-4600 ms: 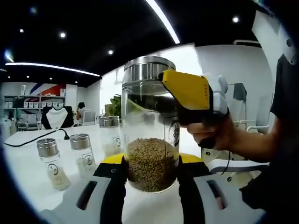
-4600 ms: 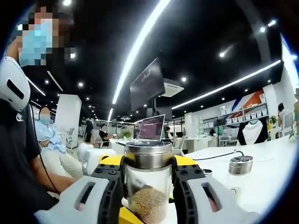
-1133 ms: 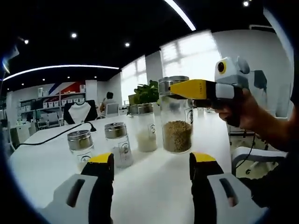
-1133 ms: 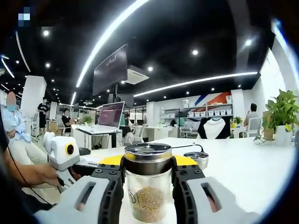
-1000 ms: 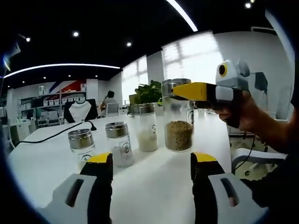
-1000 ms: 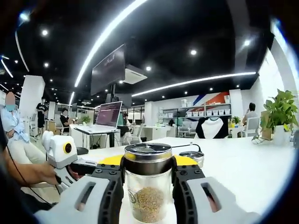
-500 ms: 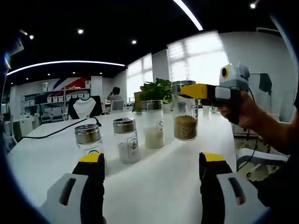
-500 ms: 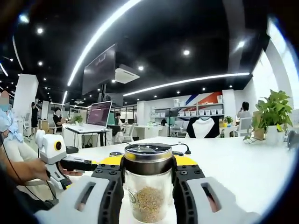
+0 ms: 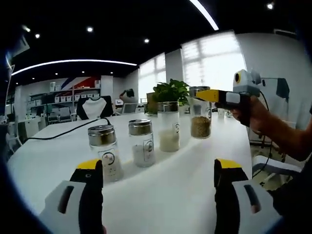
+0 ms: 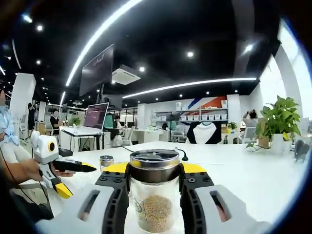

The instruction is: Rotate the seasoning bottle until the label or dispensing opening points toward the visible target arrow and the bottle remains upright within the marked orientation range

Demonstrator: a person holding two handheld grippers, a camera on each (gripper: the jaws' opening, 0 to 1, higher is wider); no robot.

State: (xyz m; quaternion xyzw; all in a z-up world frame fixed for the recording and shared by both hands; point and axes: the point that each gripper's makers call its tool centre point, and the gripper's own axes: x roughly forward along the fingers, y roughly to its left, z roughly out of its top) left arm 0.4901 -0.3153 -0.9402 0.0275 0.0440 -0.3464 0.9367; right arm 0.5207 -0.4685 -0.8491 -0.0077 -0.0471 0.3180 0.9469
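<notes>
R gripper [image 10: 155,190]: fingers [image 10: 117,195] clamped on the bottle [image 10: 155,197], one each side just below the steel cap, same grip as 4.6 s ago. Bottle upright on white worktop [image 10: 253,180], brown seeds in the bottom part. Label faint on the glass at left; can't tell which way it faces.

L gripper [image 9: 156,195]: fingers wide open, nothing between them. 4.6 s ago they sat either side of the bottle's base; at 1.1 s already off, and bottle reads farther away in each L frame since.

L view now: bottle [image 9: 200,118] far across worktop [image 9: 165,195], at R end of a row with 3 other jars: rice jar [image 9: 168,127] next, then two smaller shakers [image 9: 142,143] and [image 9: 104,152] nearer the cam. All upright, none touching. R gripper [image 9: 207,95] comes in from the right at the bottle's cap, held in a hand [image 9: 251,117]. Plant [image 9: 170,91] behind row. Black cable [image 9: 63,131] runs across worktop at left.

R view: L gripper [image 10: 73,168] at left, yellow-tipped, well apart from the bottle; at 1.1 s it was much closer. Small shaker [image 10: 106,162] beside it.
</notes>
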